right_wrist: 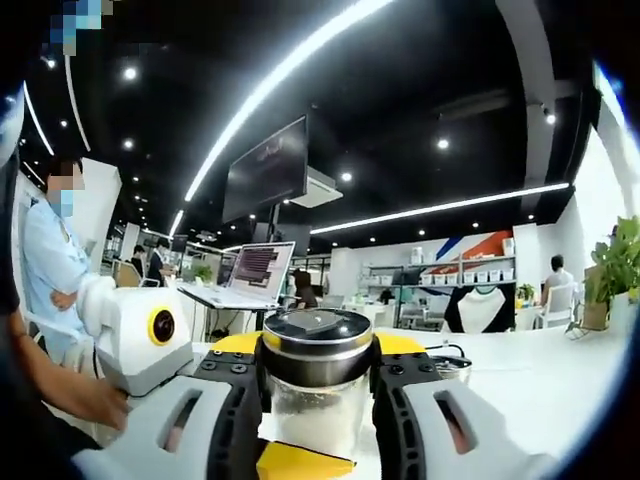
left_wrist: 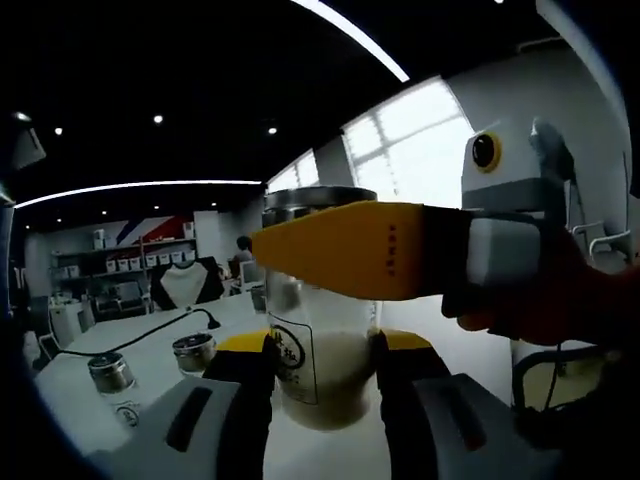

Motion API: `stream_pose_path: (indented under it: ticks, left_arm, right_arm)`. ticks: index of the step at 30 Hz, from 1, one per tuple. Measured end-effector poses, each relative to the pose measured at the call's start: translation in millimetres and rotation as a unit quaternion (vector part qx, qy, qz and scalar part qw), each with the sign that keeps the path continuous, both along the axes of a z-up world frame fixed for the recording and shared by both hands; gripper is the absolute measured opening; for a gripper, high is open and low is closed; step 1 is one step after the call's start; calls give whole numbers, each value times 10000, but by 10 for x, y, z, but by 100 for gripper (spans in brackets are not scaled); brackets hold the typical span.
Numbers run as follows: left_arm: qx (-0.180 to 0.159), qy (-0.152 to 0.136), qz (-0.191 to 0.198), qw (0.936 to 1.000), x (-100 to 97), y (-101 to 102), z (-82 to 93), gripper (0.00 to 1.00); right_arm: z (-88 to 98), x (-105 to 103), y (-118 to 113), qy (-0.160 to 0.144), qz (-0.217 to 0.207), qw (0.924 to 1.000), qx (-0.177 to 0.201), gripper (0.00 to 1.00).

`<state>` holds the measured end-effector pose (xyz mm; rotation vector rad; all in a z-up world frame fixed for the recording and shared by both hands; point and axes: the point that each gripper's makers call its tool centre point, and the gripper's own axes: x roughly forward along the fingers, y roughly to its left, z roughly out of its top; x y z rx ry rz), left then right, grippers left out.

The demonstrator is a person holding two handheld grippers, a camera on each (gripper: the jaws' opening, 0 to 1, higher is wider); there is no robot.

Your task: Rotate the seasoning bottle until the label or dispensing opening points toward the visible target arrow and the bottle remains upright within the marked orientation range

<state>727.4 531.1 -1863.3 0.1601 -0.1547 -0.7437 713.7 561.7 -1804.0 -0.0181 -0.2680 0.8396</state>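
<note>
Left gripper view has the seasoning bottle (left_wrist: 318,370), a clear glass cylinder with a dark metal lid, pale granules in its lower half and a printed label, standing upright on the white table (left_wrist: 150,335) with the left gripper (left_wrist: 322,365) clamping its black, yellow-tipped jaws on the glass low down, while the right gripper (left_wrist: 350,262) reaches its flat yellow jaw across the bottle's upper part. Two smaller metal-capped jars (left_wrist: 190,352) stand beside the bottle. Right gripper view shows the right gripper (right_wrist: 318,385) closed around the bottle (right_wrist: 316,385) just under its glossy round lid.
</note>
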Motion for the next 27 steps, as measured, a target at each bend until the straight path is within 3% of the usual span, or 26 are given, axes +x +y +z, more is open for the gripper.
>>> stream_pose_path:
  ticks: [10,18,23,27]
  left_arm:
    - [-35,-328,705,9970,55,86,24,42]
    - [-269,-247,1067,9936,97,139,-6,42]
    - [-84,-267,961,9950,110,124,-26,42]
    - [-106,-95,544,9984,105,69,-23,42]
  right_arm:
    - [-25,31,36,-73,-330,9994,-40,40]
    - [-69,60,50,-8,-564,9984,-82,39]
    - [-95,71,8,101,-563,9983,-124,38]
    - [-93,66,-26,103,-519,9984,-187,38]
